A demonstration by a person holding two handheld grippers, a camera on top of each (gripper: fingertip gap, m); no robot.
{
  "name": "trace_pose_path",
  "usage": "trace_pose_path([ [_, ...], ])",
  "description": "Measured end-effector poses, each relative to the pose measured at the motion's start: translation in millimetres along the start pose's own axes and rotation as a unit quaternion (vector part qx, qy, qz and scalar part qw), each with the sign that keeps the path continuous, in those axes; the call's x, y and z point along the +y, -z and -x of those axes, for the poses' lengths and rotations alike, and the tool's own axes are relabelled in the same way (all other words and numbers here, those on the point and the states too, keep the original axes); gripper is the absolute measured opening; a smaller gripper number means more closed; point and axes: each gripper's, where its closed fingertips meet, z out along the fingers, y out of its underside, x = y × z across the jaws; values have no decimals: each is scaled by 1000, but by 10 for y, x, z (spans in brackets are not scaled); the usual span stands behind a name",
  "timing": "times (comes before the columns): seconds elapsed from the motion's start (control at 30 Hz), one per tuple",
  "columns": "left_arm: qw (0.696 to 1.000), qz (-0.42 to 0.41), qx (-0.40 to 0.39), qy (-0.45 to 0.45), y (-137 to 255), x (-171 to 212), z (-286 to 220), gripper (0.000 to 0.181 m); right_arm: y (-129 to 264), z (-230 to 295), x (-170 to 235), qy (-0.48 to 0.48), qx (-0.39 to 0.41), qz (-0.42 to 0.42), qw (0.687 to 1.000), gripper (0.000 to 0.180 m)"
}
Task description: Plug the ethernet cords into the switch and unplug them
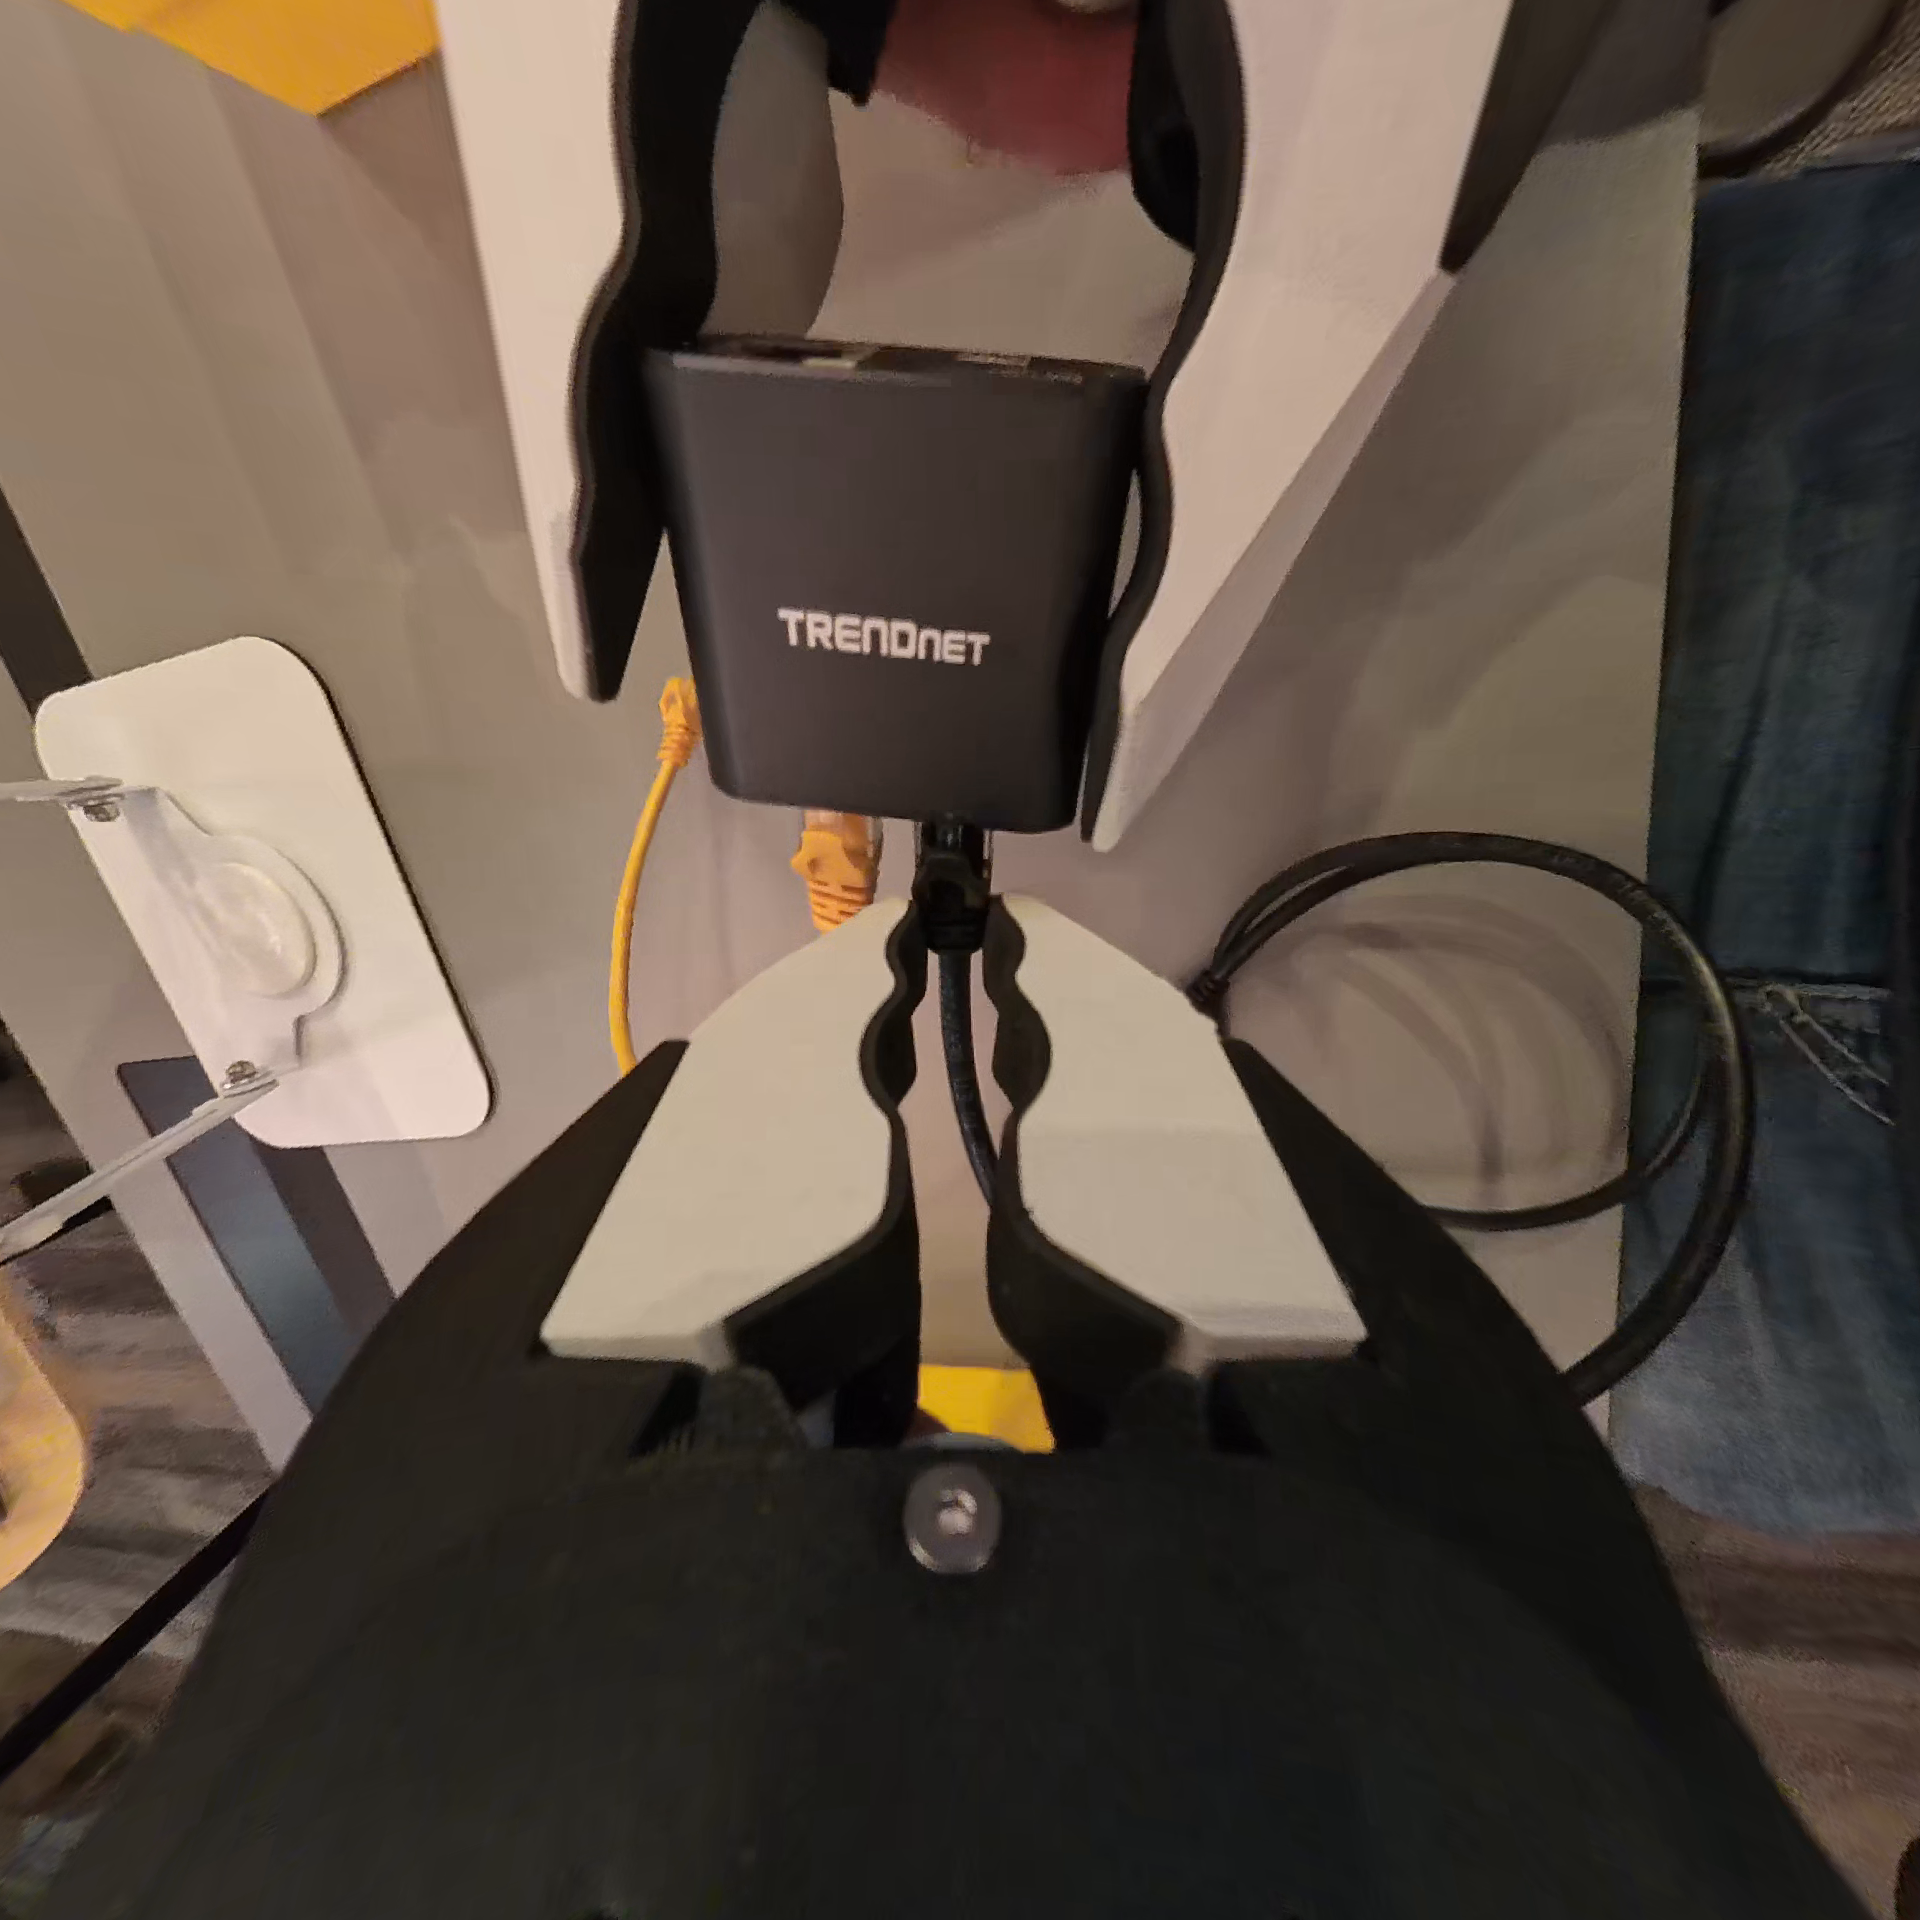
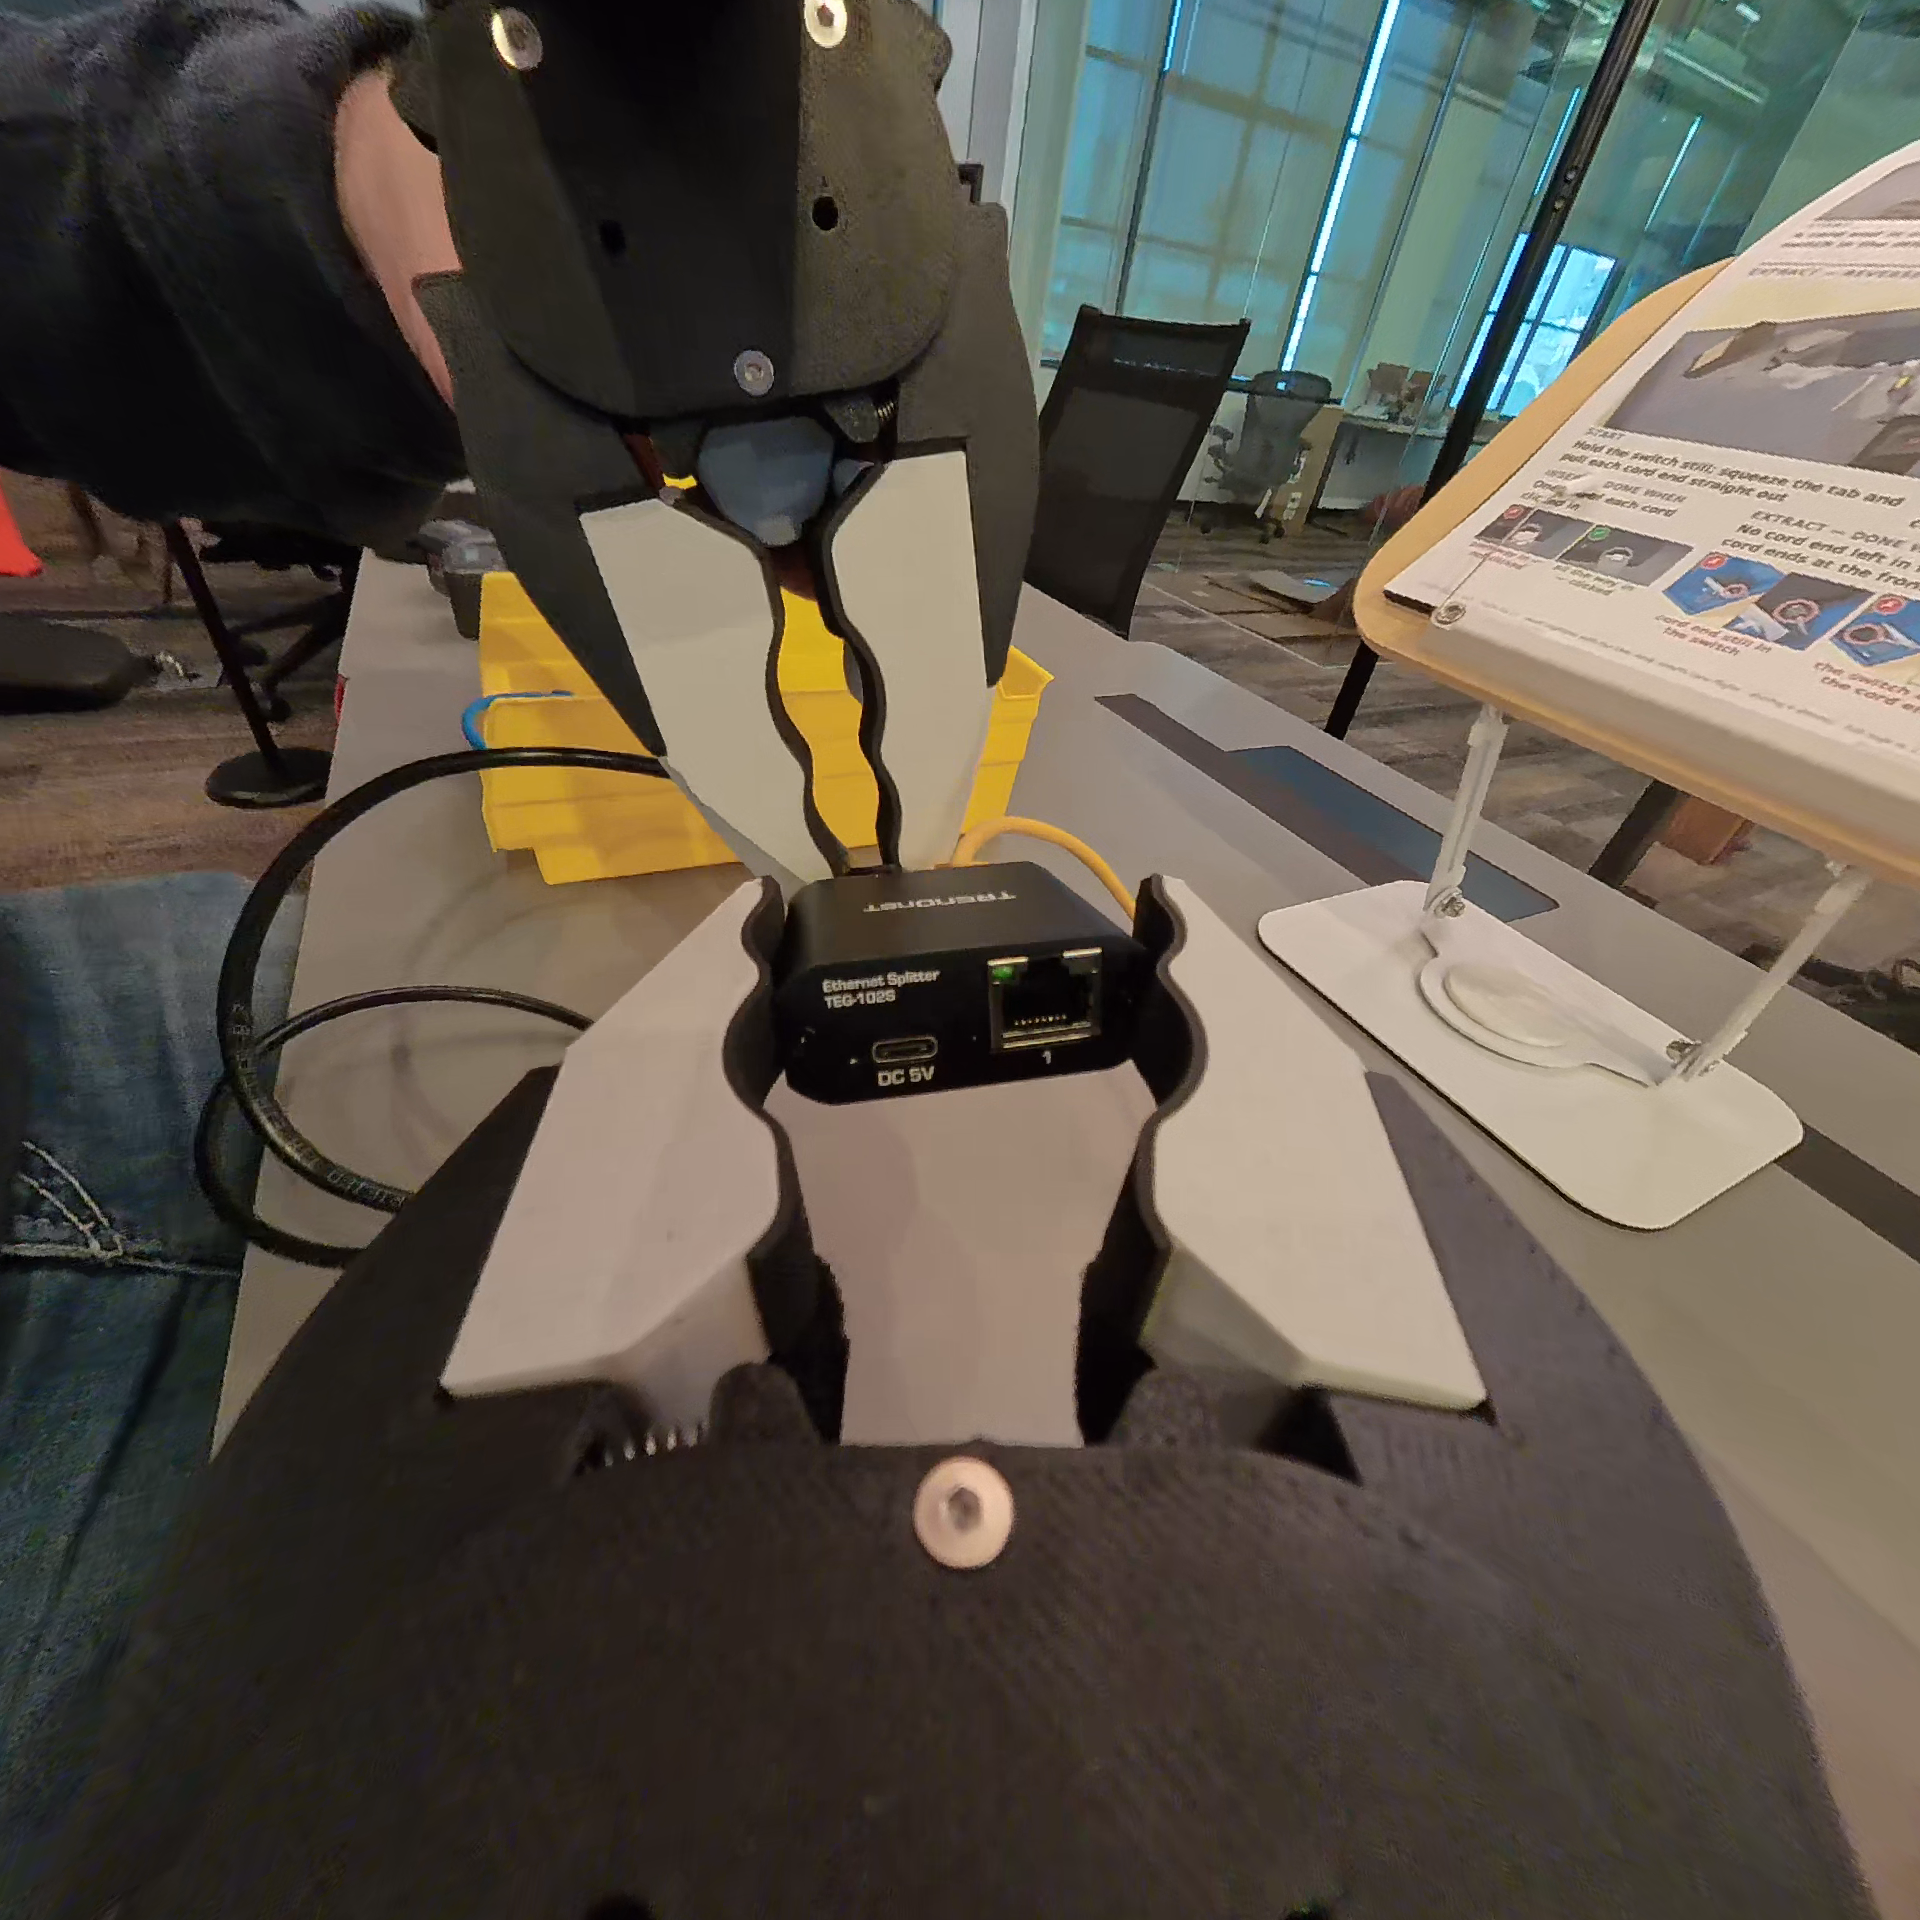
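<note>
A small black switch (image 1: 894, 582) sits on the grey table, also in the right wrist view (image 2: 935, 914). My right gripper (image 2: 958, 894) is shut on its two sides; it enters the left wrist view from the top (image 1: 852, 748). My left gripper (image 1: 951, 920) is shut on the black ethernet cord's plug (image 1: 951, 883), whose tip meets the switch's near face. It also shows in the right wrist view (image 2: 862, 847). An orange cord plug (image 1: 836, 862) lies beside that face; I cannot tell if it is seated. The switch's other face shows one empty port (image 2: 1044, 1008).
The black cord loops on the table (image 1: 1662, 1039) near the person's jeans (image 1: 1787, 727). A white document stand base (image 2: 1538, 1091) holds an instruction sheet (image 2: 1683, 499) on the right. Yellow bins (image 2: 582, 769) stand behind the switch. The orange cord's other end (image 1: 675, 717) lies left.
</note>
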Motion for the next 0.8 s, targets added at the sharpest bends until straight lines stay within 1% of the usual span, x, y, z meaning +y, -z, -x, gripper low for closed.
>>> trace_pose_path([
  [0.03,1000,10,-9,-3,-2,6,5,9,-8,6,3,3,0,5,1000,67],
  [0.2,998,23,-50,0,5,-14,79,8,-18,-41,-7,18,14,25,999,68],
  [0.27,998,35,-61,1,-21,5,91,9,-38,-45,17,24,16,39,999,68],
  [0.37,997,36,-71,10,-36,7,120,8,-49,-70,29,19,21,40,999,68],
  [0.43,995,52,-86,-3,-58,30,138,9,-62,-76,53,22,25,47,998,67],
  [0.5,996,53,-75,3,-103,60,129,10,-74,-79,92,32,29,57,997,67],
  [0.6,992,1,-122,0,-52,-14,251,11,-25,-183,36,13,51,29,998,66],
  [0.63,992,-16,-127,4,-19,-30,254,11,-4,-194,8,3,49,19,999,66],
  [0.67,991,-19,-128,15,6,-8,258,12,7,-200,-12,-1,52,15,999,67],
  [0.73,988,-33,-152,24,42,29,299,20,16,-214,-42,3,61,15,998,66],
  [0.8,983,-43,-175,33,32,50,296,21,20,-213,-67,1,60,14,998,66],
])
